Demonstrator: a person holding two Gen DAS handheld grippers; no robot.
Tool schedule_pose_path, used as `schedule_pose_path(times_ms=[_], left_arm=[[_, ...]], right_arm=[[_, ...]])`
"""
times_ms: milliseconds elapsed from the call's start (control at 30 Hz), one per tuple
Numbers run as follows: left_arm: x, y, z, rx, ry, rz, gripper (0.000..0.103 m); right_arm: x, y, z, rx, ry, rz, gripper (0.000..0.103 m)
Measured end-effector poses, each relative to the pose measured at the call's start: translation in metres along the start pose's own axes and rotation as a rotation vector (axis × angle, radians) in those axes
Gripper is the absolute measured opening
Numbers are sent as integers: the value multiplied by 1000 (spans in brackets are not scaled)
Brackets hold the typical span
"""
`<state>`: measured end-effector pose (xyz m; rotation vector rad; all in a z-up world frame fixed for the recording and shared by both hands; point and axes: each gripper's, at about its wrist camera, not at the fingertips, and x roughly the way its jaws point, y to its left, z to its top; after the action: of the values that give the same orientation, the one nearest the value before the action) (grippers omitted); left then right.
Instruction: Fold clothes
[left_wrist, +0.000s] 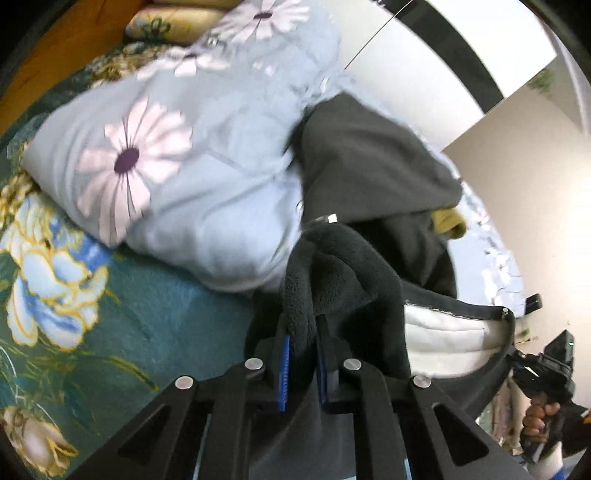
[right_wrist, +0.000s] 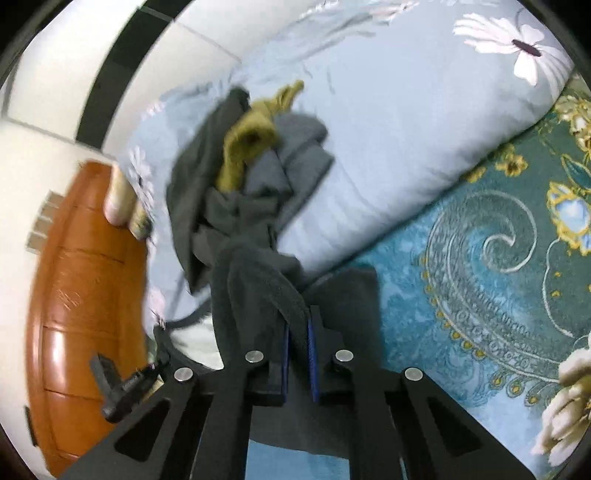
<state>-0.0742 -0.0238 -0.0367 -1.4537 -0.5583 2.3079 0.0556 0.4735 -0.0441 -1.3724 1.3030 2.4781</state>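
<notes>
Both grippers — left gripper (left_wrist: 303, 354) and right gripper (right_wrist: 298, 345) — clamp the dark fleece garment (left_wrist: 343, 273), lifted above the bedspread (left_wrist: 155, 317); thin pinches could slip, dropping it onto the clothes pile (right_wrist: 251, 177).

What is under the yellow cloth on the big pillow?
The yellow cloth lies on a pile of grey clothes, which rests on the blue flowered pillow. Anything deeper in the pile is covered.
</notes>
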Motion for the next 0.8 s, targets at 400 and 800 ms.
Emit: schedule_pose_path(times_ms=[400, 800], left_arm=[[72, 41, 0, -218, 162, 88, 12], [0, 74, -57, -410, 81, -73, 69]], right_arm=[[24, -63, -3, 274, 38, -68, 8], [-11, -61, -56, 308, -31, -49, 57]])
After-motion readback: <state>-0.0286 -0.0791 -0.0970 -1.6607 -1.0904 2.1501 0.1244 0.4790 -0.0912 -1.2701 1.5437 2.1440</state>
